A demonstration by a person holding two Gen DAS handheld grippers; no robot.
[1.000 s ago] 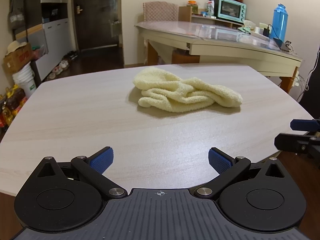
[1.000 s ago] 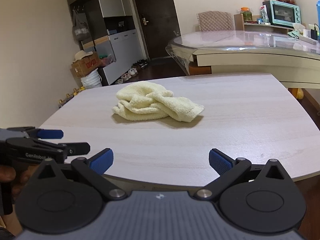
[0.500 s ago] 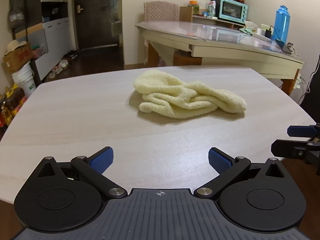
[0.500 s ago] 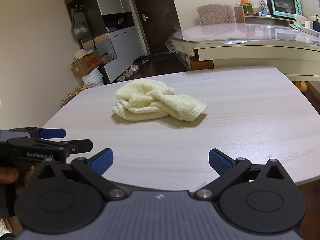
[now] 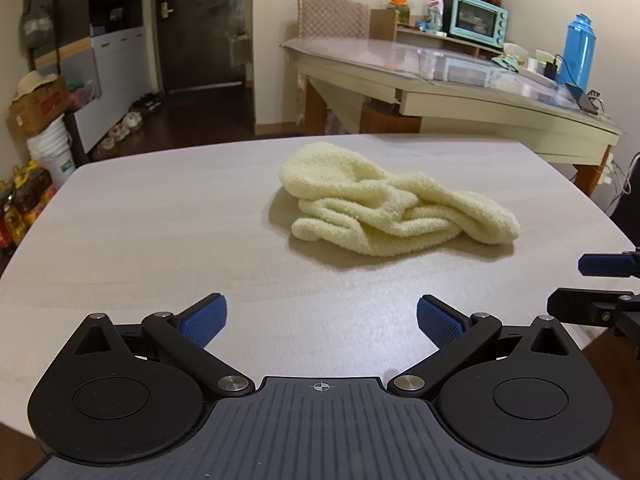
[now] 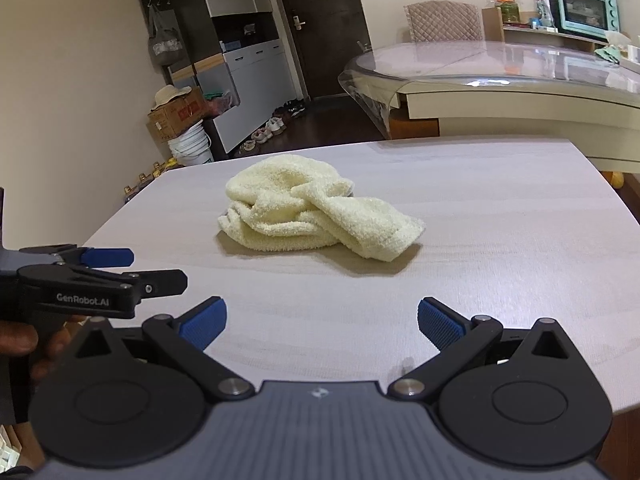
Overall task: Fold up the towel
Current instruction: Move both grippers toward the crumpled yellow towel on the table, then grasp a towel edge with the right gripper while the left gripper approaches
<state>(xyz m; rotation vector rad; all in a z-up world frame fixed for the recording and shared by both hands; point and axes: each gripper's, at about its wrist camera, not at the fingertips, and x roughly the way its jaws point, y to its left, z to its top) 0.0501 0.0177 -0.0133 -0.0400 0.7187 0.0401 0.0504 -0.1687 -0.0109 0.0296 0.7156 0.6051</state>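
Towel (image 5: pixel 394 212) lies crumpled in a loose heap near the middle of the counter (image 5: pixel 160 232), not yet spread or folded. Left tool (image 5: pixel 322 316) wide, nothing between its fingers, above the near edge of the counter, well apart from the towel. Right tool (image 6: pixel 322 316) also wide and empty, at the near edge on the other side.

Risks, as judged:
- No corner or hem is clearly exposed; a pinch into the bunched middle would likely take several layers and lift the whole heap.
- Thick pile may slip from a shallow grip.
- Both tools converging on one small heap could knock together.
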